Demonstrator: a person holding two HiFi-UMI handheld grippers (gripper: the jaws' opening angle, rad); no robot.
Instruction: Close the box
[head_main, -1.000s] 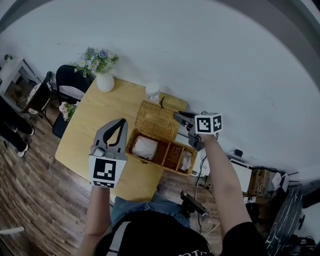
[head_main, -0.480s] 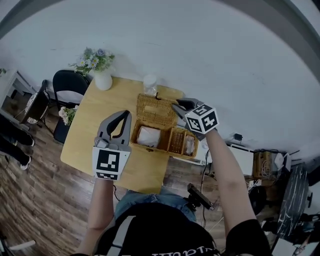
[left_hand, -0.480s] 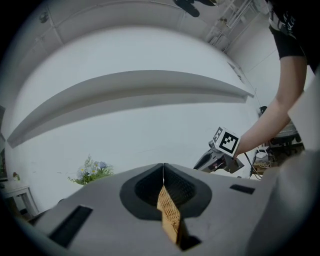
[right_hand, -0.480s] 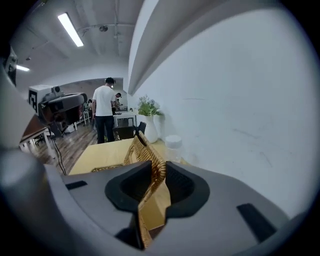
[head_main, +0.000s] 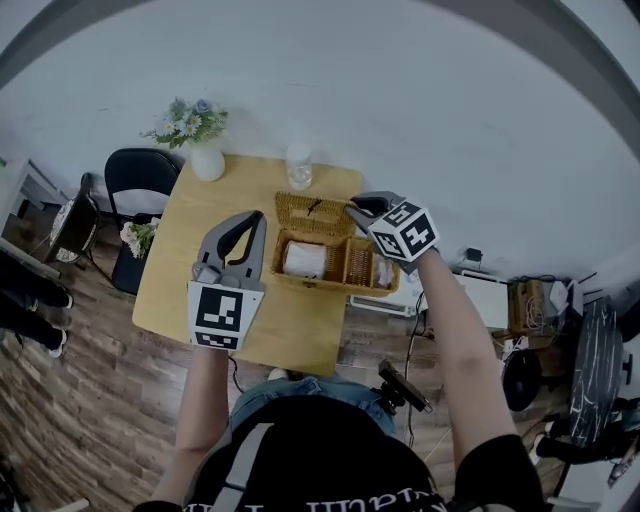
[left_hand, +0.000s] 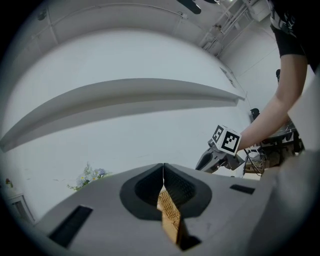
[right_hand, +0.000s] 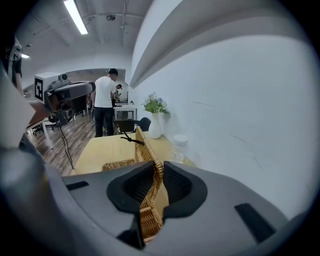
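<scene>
Two grippers are shown in head view: left gripper (head_main: 255, 220) at the box's (head_main: 330, 287) 9 o'clock, right gripper (head_main: 352, 208) at 3 o'clock by its raised lid (head_main: 312, 212). Left gripper view: jaws clenched, wicker glimpsed beneath. Right gripper view: jaws closing on the lid's edge, box largely hidden.

place: open office | cues: ceiling strip light (right_hand: 76, 16), office chair (head_main: 140, 168), standing person (right_hand: 104, 102)

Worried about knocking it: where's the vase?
Head view: the white vase stands on the table at its far left corner, left of the clear jar, beside the chair.
</scene>
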